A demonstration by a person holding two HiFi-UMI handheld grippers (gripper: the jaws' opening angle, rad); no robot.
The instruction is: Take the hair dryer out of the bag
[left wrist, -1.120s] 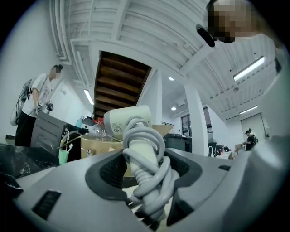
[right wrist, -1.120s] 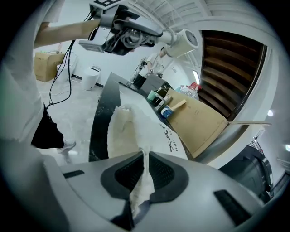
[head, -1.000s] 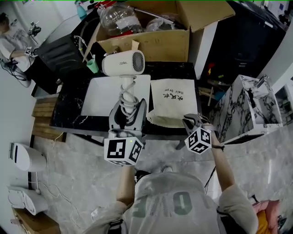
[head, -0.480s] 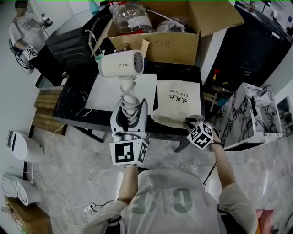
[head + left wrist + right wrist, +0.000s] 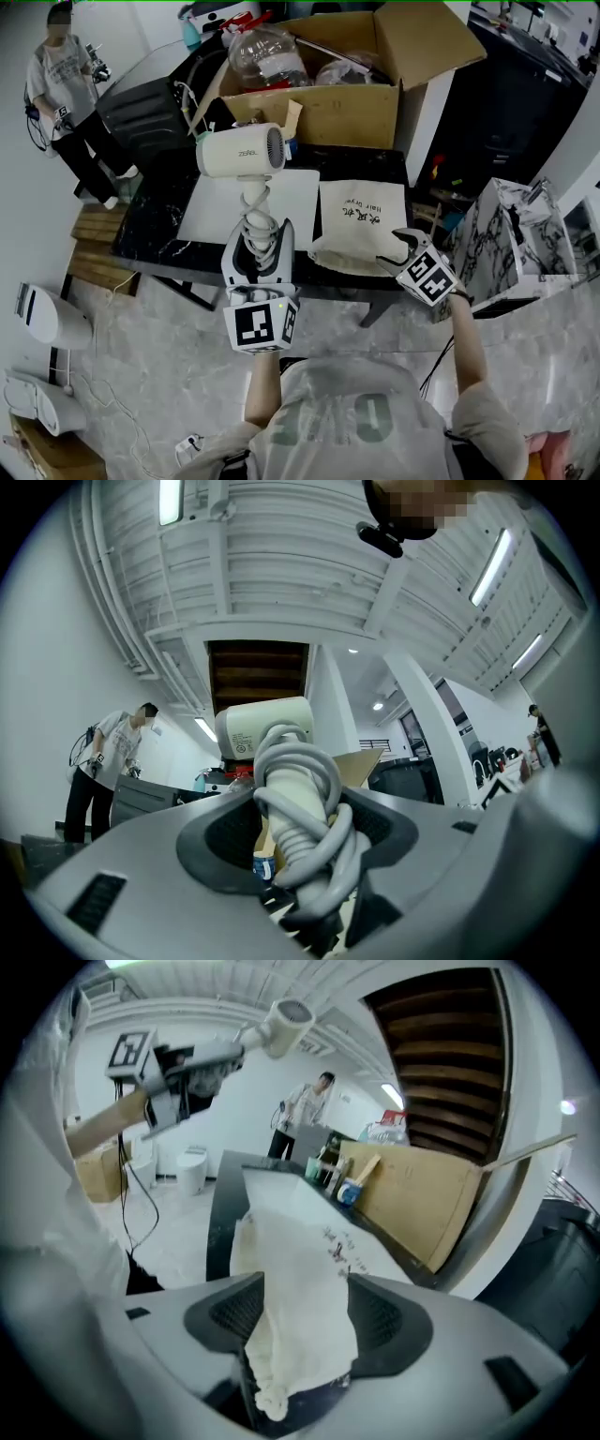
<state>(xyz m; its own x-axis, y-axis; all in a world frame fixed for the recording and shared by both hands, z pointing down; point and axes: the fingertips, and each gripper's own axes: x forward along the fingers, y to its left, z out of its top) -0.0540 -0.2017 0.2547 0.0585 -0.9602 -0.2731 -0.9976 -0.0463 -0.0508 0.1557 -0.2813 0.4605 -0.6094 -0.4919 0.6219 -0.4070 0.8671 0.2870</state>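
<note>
The white hair dryer [image 5: 239, 150] is out of the bag and held up over the table, its cord wound round the handle. My left gripper [image 5: 258, 242] is shut on that cord-wrapped handle [image 5: 298, 803], head upward. The cream cloth bag [image 5: 361, 225] lies flat on the table's right part. My right gripper [image 5: 395, 248] is at the bag's near right corner; its jaws have just been opening and now stand wide. The bag's edge [image 5: 300, 1279] still hangs loosely between its pads, not pinched. In the right gripper view the hair dryer [image 5: 286, 1018] shows high at the upper left.
A white mat [image 5: 220, 202] lies on the black marble table [image 5: 155, 230] under the dryer. An open cardboard box [image 5: 328, 103] full of items stands behind. A person [image 5: 70, 84] stands at far left. A marble-patterned box [image 5: 511, 225] stands to the right.
The right gripper's jaws went from shut on the bag's corner to wide apart, and that gripper rose a little. The left gripper keeps its hold on the dryer, shifted slightly.
</note>
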